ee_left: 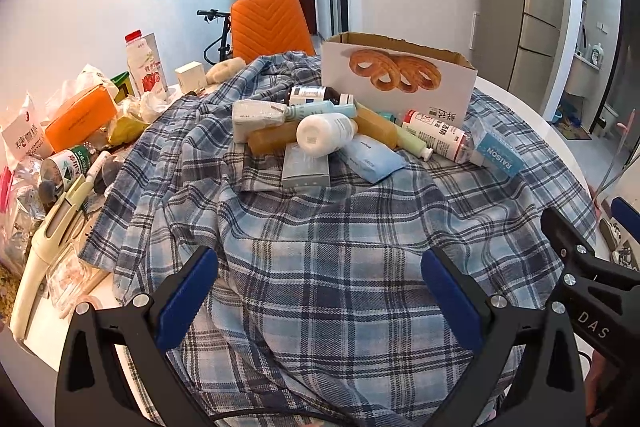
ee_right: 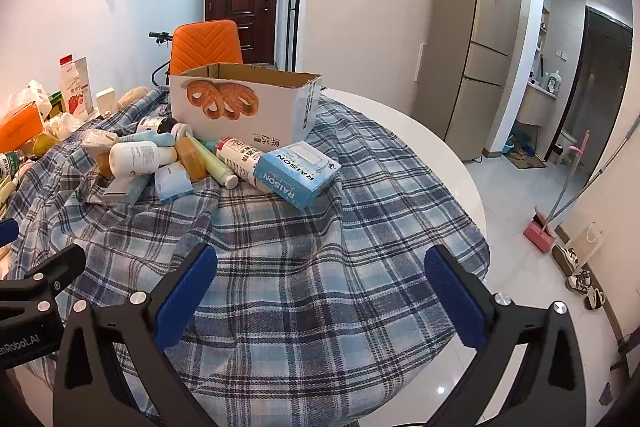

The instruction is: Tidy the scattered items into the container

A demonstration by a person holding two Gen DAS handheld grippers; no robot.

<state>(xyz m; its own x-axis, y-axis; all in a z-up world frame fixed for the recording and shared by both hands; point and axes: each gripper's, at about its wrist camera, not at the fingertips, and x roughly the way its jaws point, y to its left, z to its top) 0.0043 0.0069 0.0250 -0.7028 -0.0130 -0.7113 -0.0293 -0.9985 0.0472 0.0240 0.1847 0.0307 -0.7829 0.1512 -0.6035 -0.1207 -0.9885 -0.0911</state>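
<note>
Both tools hang spread wide and empty over the plaid cloth [ee_left: 320,287]: the left gripper [ee_left: 320,295] near its front edge, the right gripper [ee_right: 320,295] beside it. Ahead, from left to right, lie a white bottle [ee_left: 326,135], an amber bottle [ee_left: 376,127], a pale green tube [ee_left: 414,143] and the blue RAISON box [ee_right: 298,173], heaped just before the open cardboard box [ee_right: 244,107]. Nothing is picked yet, I judge; next calls for reaching forward and closing on one item.

bright, sharp (fisheye-warped edges)
</note>
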